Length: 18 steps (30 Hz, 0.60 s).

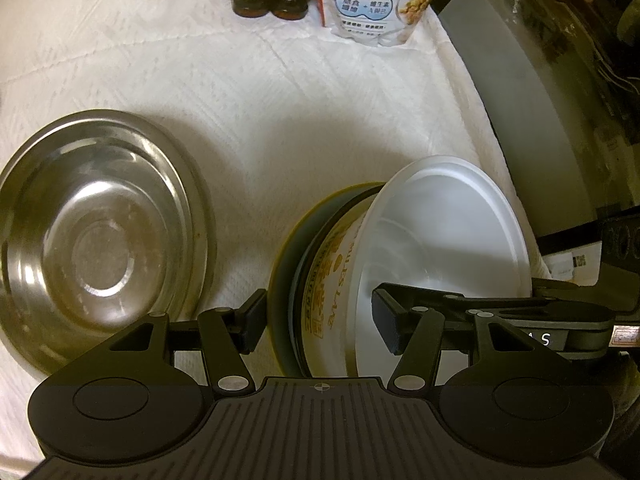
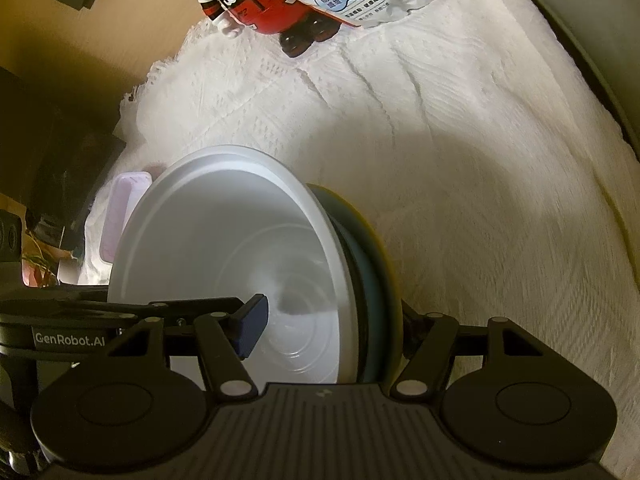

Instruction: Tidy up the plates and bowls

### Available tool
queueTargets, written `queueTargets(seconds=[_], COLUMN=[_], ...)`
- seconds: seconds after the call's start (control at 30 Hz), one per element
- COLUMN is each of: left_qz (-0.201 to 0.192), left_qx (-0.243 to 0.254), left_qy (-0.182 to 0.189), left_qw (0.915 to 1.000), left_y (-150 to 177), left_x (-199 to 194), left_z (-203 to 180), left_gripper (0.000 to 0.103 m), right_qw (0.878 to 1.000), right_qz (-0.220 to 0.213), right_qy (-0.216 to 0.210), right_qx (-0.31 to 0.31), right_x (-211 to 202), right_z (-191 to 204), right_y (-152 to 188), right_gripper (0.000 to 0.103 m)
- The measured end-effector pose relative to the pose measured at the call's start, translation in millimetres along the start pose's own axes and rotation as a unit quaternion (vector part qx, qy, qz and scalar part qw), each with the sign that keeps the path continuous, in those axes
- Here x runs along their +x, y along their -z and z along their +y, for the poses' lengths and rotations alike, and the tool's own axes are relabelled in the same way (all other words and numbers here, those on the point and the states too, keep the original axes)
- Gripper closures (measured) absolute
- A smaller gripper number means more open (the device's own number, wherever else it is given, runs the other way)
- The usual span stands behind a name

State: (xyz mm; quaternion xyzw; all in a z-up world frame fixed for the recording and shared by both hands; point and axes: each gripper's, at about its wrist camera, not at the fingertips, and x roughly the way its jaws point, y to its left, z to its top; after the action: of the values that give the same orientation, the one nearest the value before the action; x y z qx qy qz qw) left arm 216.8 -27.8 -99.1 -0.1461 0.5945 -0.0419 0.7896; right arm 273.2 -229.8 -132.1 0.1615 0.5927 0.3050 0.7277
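A white bowl with gold print sits on a dark plate with a yellow rim on the white cloth. My left gripper straddles their near side, one finger outside the plate, the other inside the bowl, jaws wide apart. My right gripper straddles the same stack, the bowl and plate, from the opposite side; its left finger is inside the bowl, its right finger is hidden behind the plate. Whether either one grips is unclear. A steel bowl stands empty at the left.
A red toy figure and a cereal bag stand at the cloth's far edge. A grey slab borders the cloth on the right. A pink-lidded box lies beyond the white bowl.
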Motion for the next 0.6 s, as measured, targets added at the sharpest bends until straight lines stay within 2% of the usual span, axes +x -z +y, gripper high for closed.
queueTargets(seconds=[0.23,0.5,0.6], left_qz=[-0.001,0.000,-0.001], left_qx=[0.008,0.005,0.009], left_qy=[-0.001,0.007,-0.001], left_qw=[1.0000,1.0000,1.0000], left_y=[-1.9,-0.7,-0.1], left_x=[0.9,3.8,4.2], left_z=[-3.5,-0.8,-3.2], left_gripper=[0.042,0.041,0.042], right_qw=[1.000,1.000,1.000], right_qz=[0.010,0.008,0.009], right_qy=[0.007,-0.002,0.004], right_qx=[-0.020,-0.002,0.005], right_x=[2.1,1.3,0.8], right_z=[2.5,-1.4,-1.2], right_y=[-0.8,-1.2,-1.5], right_gripper=[0.037,0.037,0.039])
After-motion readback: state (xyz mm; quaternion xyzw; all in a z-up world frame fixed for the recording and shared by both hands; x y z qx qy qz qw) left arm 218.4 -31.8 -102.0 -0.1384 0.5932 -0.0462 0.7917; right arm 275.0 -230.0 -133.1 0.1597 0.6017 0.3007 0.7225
